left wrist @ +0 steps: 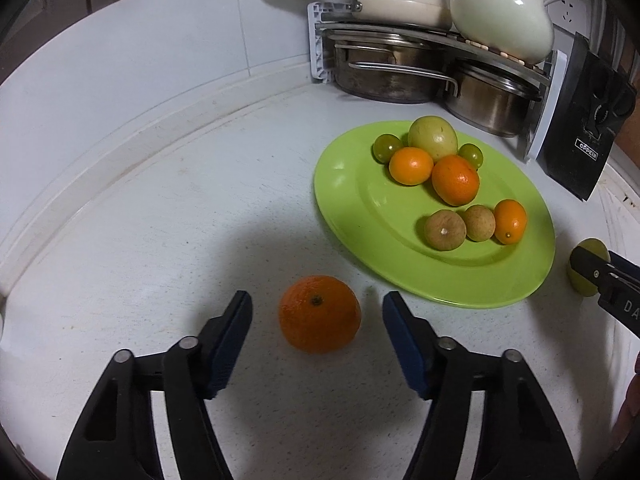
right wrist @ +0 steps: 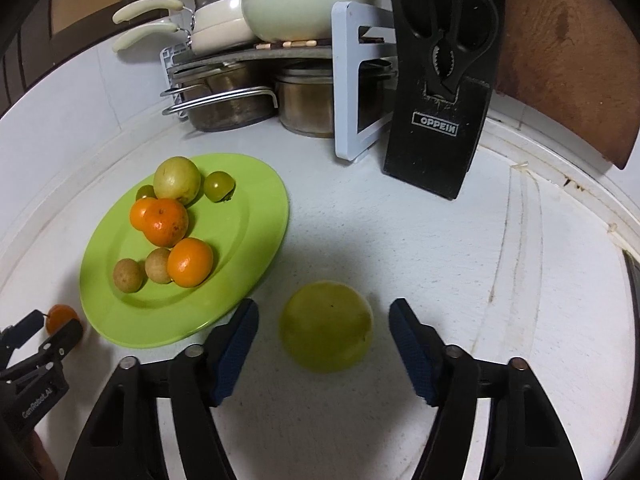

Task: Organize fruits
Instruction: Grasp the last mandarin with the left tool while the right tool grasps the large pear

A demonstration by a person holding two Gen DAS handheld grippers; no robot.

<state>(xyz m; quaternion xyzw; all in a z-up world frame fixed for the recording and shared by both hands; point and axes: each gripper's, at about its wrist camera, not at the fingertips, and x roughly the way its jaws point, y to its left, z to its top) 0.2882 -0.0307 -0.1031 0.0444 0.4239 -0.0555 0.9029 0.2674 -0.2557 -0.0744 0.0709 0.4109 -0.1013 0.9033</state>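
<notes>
An orange (left wrist: 319, 314) lies on the white counter between the blue pads of my left gripper (left wrist: 317, 298), with a gap on each side, so the jaws are open around it. A yellow-green round fruit (right wrist: 326, 326) lies on the counter between the pads of my right gripper (right wrist: 323, 304), also untouched and with the jaws open. Between the two stands a green plate (left wrist: 360, 200) holding several small fruits: oranges, green ones and brown ones. The right wrist view shows the plate (right wrist: 248, 208) at left and the orange (right wrist: 60, 317) beyond it.
A rack of steel pots and cream cookware (left wrist: 400, 60) fills the back corner. A black knife block with scissors (right wrist: 440, 92) leans beside it. A raised white rim (left wrist: 120, 152) borders the counter along the wall.
</notes>
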